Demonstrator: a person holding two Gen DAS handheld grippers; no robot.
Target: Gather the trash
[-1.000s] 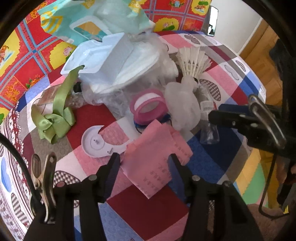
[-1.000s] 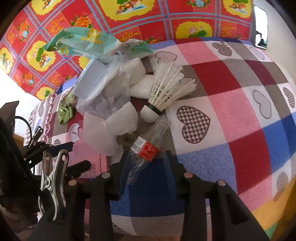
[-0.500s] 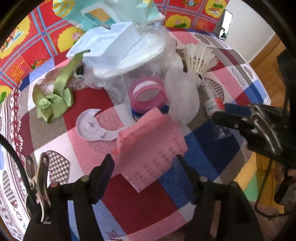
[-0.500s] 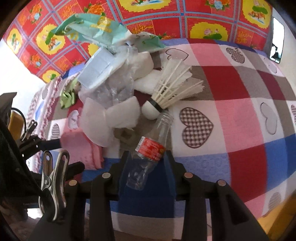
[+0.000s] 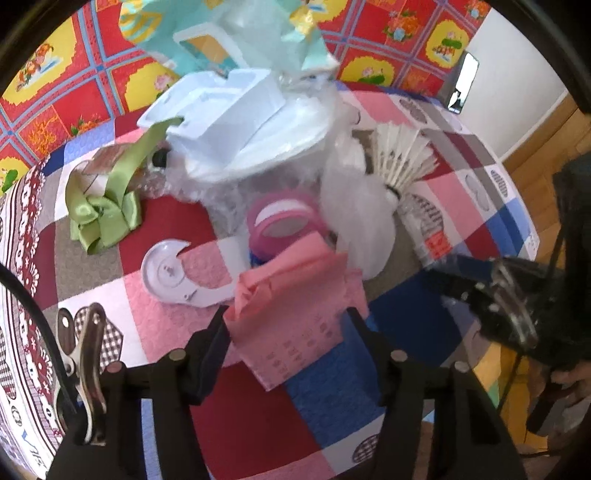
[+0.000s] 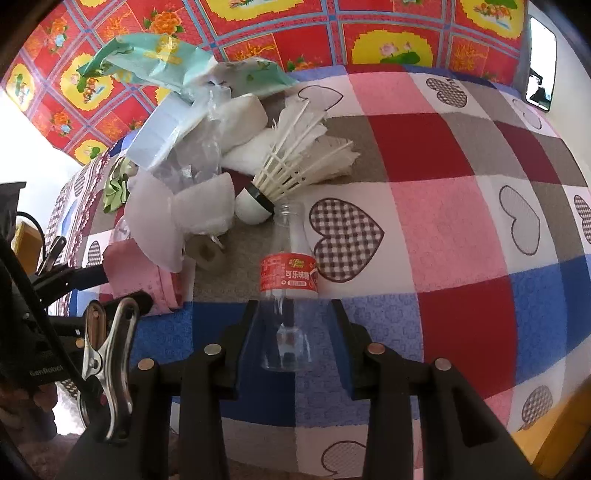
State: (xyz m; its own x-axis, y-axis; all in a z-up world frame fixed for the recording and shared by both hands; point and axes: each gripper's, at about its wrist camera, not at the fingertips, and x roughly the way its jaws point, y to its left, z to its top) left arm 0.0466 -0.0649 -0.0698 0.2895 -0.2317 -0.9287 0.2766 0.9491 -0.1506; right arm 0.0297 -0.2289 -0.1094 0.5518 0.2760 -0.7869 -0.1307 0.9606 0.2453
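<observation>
The left gripper (image 5: 286, 328) stands wide, its jaws having just been closing a little, with the pink paper (image 5: 295, 314) between them; the left finger (image 5: 210, 343) touches the sheet's edge, while the right finger sits just beside it, so the pads do not seem to clamp it. The sheet is crumpled at its far end and lies on the patchwork quilt (image 5: 166, 221) that covers the worktop.

The right gripper (image 6: 291, 332) is narrowed on the base of a clear plastic bottle (image 6: 288, 273) with a red label; both fingers press its sides. The bottle lies on a blue square of the quilt, its open neck pointing away toward the pile.

Just past the pink paper sit a white plastic disc (image 5: 166, 271) with a notch cut out and a pink tape roll (image 5: 282, 221). Left of these lies a green ribbon bow (image 5: 107, 214).

Beyond the bottle's neck rests a feather shuttlecock (image 6: 291, 170), its cork touching crumpled white wrap (image 6: 177, 218). Behind them rises a heap of white foam trays (image 5: 236, 125) and clear film, topped by a pale green bag (image 6: 155, 59). A red and yellow flowered cloth (image 6: 369, 29) hangs at the back.
</observation>
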